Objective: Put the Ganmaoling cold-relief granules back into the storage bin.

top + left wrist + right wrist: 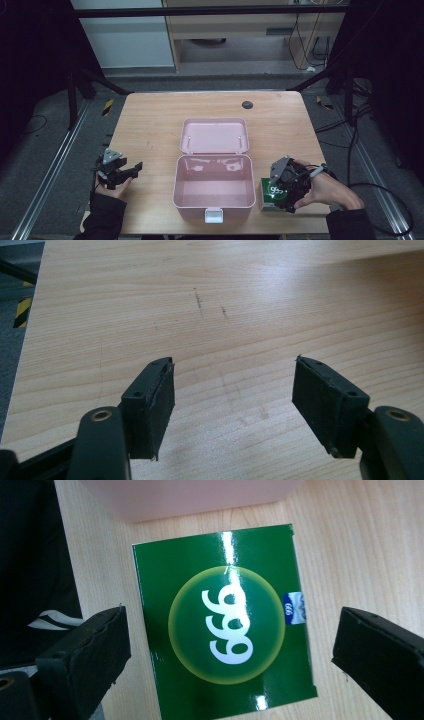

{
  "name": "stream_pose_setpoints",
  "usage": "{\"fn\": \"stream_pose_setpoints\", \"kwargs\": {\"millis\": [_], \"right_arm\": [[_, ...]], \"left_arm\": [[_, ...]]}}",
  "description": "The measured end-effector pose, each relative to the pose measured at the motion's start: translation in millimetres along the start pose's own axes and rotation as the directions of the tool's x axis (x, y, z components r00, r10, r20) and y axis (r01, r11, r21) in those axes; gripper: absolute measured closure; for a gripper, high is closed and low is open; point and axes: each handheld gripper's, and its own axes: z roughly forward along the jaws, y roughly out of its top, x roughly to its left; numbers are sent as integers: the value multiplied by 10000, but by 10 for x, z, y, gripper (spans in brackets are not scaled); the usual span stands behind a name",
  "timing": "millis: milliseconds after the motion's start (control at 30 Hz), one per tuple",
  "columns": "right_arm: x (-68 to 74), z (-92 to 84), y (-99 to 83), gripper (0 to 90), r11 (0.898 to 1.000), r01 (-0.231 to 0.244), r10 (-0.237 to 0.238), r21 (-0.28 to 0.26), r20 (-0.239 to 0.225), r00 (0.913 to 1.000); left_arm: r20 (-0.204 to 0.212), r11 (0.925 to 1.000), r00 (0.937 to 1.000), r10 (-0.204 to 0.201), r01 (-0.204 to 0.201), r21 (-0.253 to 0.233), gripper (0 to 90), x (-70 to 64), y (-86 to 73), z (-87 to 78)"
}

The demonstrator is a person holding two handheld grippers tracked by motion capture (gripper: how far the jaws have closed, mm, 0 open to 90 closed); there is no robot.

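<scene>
A pink plastic box (214, 197) stands open at the table's front middle, its lid (214, 135) laid back flat behind it; its inside looks bare. Just right of it lies a green packet (269, 196) printed with white figures in a yellow-green circle (226, 625). My right gripper (281, 195) hovers over the packet, open, one jaw on each side of it (227, 645) and not touching. My left gripper (131, 171) rests open above bare wood at the front left, with nothing between its jaws (234, 390).
The pink box's wall (190, 497) runs close along the packet's far edge. A small dark round disc (247, 104) sits near the table's back edge. Metal rails and cables run along the floor on both sides of the wooden table (150, 125).
</scene>
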Motion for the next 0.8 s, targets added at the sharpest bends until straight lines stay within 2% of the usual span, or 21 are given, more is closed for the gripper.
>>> {"fn": "stream_pose_setpoints", "kwargs": {"millis": [467, 800], "right_arm": [[7, 171, -14, 24, 9999, 0, 3, 131, -272, 9996], [-6, 272, 9, 41, 9992, 190, -176, 342, -393, 9991]], "left_arm": [[-3, 10000, 10000, 32, -32, 21, 326, 3, 0, 1], [-3, 10000, 10000, 21, -21, 43, 326, 1, -1, 10]]}}
